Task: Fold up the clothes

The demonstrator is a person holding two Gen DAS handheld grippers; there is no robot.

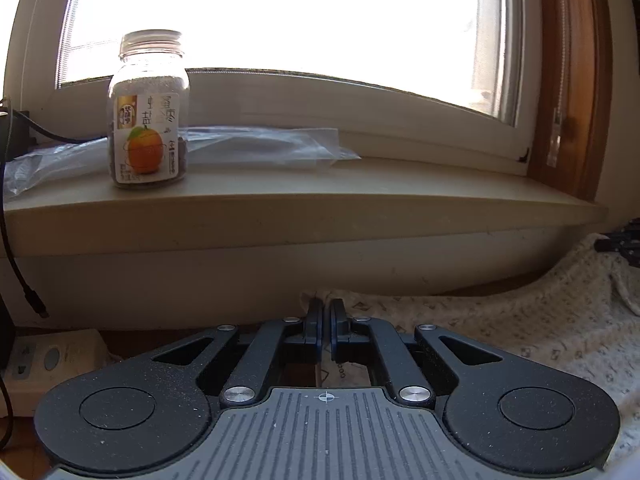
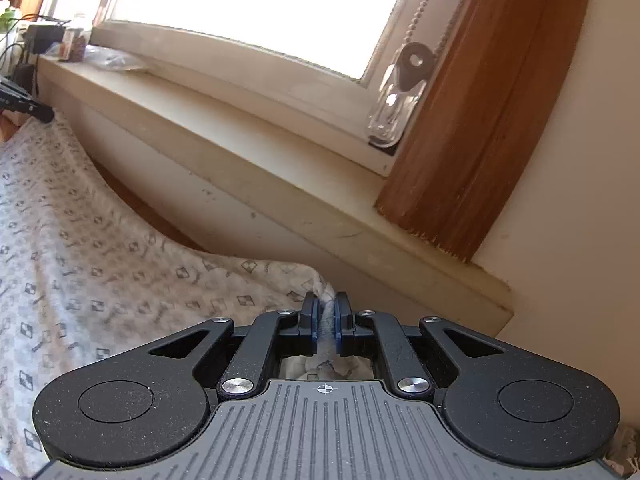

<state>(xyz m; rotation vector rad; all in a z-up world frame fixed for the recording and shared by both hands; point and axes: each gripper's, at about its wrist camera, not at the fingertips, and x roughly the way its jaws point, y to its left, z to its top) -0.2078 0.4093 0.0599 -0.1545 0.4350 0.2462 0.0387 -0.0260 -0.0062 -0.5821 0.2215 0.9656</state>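
A white cloth (image 1: pixel 520 332) printed with small grey squares hangs stretched below the windowsill. My left gripper (image 1: pixel 326 312) is shut on its upper edge, at the cloth's left end, with the jaws almost touching. The same cloth (image 2: pixel 100 260) fills the lower left of the right wrist view. There my right gripper (image 2: pixel 327 312) is shut on a bunched corner, and fabric shows between the blue pads. Each gripper shows as a dark shape at the far edge of the other's view: the right gripper (image 1: pixel 620 244) and the left gripper (image 2: pixel 24 104). The cloth sags between them.
A beige windowsill (image 1: pixel 360 200) runs just ahead of both grippers, under a bright window. On it stand a glass jar (image 1: pixel 148 112) with an orange label and a clear plastic bag (image 1: pixel 260 146). A black cable (image 1: pixel 24 280) and a power strip (image 1: pixel 52 356) are at the left. A brown wooden frame (image 2: pixel 480 140) rises at the right.
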